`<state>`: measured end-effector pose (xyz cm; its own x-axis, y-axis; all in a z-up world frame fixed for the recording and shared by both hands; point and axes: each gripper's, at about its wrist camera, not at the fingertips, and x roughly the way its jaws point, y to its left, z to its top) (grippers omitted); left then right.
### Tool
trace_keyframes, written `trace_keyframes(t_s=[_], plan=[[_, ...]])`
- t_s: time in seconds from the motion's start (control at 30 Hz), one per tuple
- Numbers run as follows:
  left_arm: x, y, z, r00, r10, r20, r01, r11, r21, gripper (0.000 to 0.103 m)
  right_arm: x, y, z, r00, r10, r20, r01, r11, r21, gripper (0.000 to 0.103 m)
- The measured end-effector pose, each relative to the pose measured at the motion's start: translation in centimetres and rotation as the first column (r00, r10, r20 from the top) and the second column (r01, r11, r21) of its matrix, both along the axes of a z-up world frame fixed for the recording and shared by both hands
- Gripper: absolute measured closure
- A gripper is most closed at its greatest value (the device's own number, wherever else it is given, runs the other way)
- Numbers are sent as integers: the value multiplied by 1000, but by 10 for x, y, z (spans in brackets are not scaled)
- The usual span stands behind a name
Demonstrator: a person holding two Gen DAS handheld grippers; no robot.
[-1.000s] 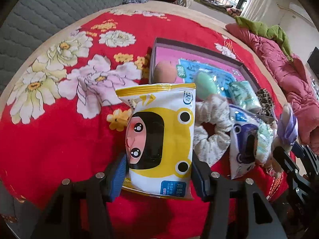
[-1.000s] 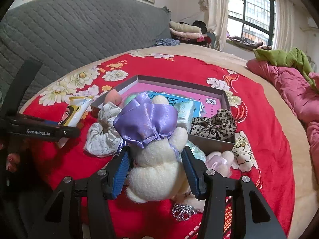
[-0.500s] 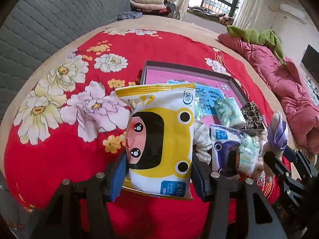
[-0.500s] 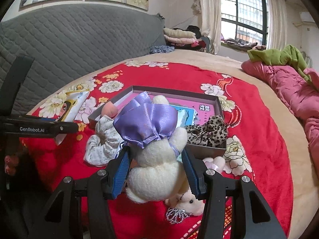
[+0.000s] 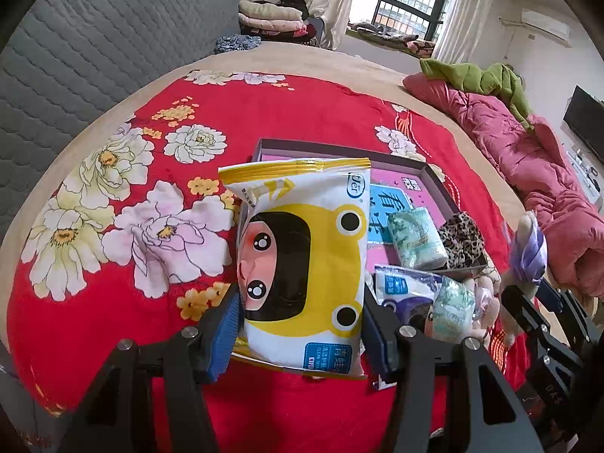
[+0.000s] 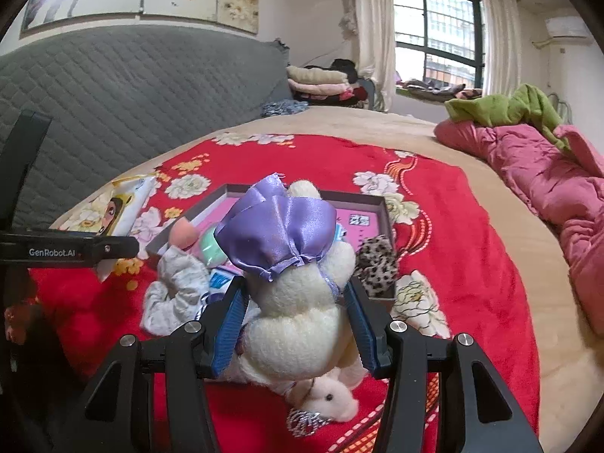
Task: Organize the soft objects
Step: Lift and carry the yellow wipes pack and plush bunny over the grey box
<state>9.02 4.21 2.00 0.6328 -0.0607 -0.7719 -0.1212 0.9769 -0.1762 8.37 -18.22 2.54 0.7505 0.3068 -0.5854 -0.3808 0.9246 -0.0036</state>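
left gripper [image 5: 300, 324] clamps wipes pack [image 5: 302, 264], held above red blanket [image 5: 94, 321], short of box [image 5: 434, 177] | right gripper [image 6: 294, 324] clamps plush [image 6: 298, 302] upside down, near box | advice: carry each over the box rim, lower into bare pink floor, clear of tissue pack [image 5: 415, 243] and leopard scrunchie [image 6: 375, 264], release one at a time

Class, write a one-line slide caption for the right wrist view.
Right tool grips a plush toy in a purple dress above the red floral bedspread, facing the box.

The wipes pack [image 5: 302, 264] hides the box's [image 5: 434, 173] left half; its contents there are unseen.
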Motion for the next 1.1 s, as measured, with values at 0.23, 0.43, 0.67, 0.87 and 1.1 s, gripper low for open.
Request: trace_keyframes(t_s=[0.23,0.43,0.67,0.87,1.1], plan=[[11,7,3,1000,16,18,-16,1000,1,46,8,-7,7,999,-33,19,33,999,2,49],[24,12,3,999,24,30,-24,1000,2,46,16,-12,12,998,-59,32,59,998,8,49],[37,11,-1,999,23,29,-24,1000,4,46,23,-13,15,997,-67,42,67,998,3,49],[45,9,-6,1000,13,24,-13,1000,8,46,30,-12,17,996,-74,54,74,997,-5,49],[55,15,-13,1000,17,19,-17,1000,-2,46,39,-13,17,994,-89,63,90,996,-5,49]])
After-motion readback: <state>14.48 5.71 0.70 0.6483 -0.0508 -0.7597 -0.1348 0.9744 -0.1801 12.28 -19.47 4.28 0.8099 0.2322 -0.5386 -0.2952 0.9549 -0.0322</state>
